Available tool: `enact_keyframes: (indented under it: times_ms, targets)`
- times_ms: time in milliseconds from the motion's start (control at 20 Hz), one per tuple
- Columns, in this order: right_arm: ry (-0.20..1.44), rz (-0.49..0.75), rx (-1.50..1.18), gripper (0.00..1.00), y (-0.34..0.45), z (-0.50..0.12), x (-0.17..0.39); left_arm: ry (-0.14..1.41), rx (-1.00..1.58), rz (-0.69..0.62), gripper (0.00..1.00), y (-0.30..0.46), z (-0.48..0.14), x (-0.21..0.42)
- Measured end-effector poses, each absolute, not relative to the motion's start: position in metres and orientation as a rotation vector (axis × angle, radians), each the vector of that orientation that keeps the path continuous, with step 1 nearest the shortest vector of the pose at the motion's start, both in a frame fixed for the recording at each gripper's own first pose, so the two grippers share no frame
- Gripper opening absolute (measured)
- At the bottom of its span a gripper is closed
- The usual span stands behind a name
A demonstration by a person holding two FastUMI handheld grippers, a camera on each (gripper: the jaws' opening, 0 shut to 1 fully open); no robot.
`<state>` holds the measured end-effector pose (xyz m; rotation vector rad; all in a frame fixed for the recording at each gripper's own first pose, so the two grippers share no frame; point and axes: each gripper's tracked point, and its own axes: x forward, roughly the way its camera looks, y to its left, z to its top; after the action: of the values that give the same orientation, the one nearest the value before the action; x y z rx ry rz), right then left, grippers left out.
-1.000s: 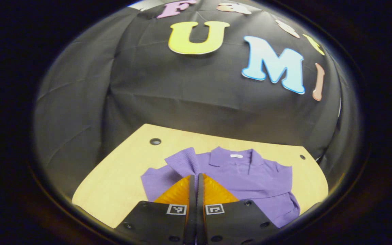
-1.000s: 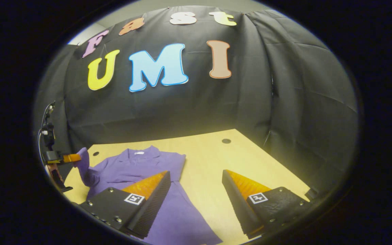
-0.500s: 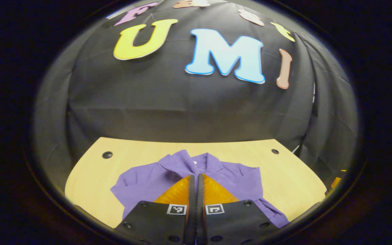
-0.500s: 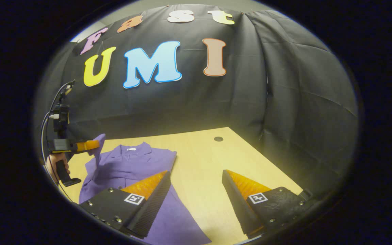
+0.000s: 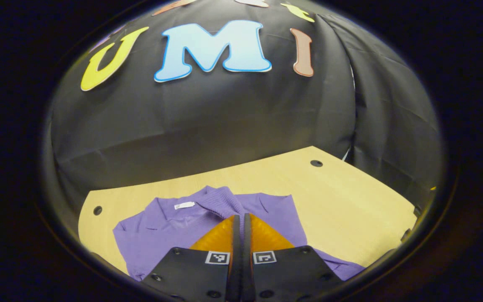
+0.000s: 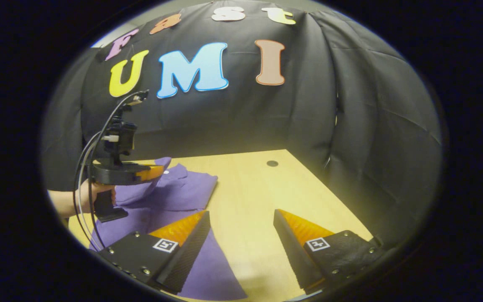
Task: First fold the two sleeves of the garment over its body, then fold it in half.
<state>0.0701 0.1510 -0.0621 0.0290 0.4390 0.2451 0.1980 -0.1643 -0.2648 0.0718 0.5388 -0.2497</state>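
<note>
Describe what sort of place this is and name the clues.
Likely a staged recording booth: black cloth wall behind a bare wooden table, a purple garment laid out, and a person's hand holding a cabled left gripper.

A purple collared garment [image 5: 174, 228] lies flat at the lower left of the frame, one ribbed sleeve [image 5: 220, 199] lifted over its body, apparently pinched.
</note>
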Motion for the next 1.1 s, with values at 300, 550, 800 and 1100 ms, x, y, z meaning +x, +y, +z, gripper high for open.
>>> enact_keyframes:
  times_ms: [300,550,800,1100]
  targets:
    - [0.435,0.280,0.019,0.95,0.151,-0.063,0.075,0.584,0.081,-0.243,0.11,-0.178,-0.299,0.199]
    - [0.452,0.262,0.015,0.95,0.155,-0.064,0.068,0.587,-0.018,-0.303,0.20,-0.196,-0.298,0.193]
    - [0.442,0.268,-0.004,0.95,0.168,-0.057,0.059,0.562,-0.092,-0.308,0.68,-0.185,-0.277,0.176]
    - [0.418,0.255,0.009,0.95,0.180,-0.052,0.038,0.503,-0.116,-0.257,0.90,-0.132,-0.235,0.129]
